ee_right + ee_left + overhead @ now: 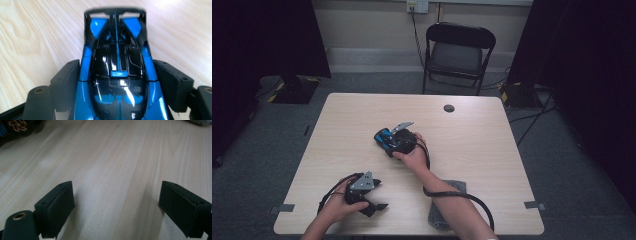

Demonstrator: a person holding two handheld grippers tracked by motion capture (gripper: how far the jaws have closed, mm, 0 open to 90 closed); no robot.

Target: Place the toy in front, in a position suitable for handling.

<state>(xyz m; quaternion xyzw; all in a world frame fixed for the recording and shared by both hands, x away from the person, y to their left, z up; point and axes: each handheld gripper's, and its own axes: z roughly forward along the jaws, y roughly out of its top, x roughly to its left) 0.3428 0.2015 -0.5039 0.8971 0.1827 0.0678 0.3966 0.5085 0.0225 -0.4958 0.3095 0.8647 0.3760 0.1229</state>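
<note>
Apparently the right claw (388, 142) pinches the blue toy car (117, 75) by both flanks at mid-tabletop (472, 135) (a steady grip for lifting), while the left claw (117, 207) waits spread, empty.

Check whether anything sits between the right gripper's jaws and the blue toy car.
Nothing visible does. In the right gripper view the toy car lies directly between the right gripper jaws, its sides against both pads. The left gripper stands open over bare table.
</note>
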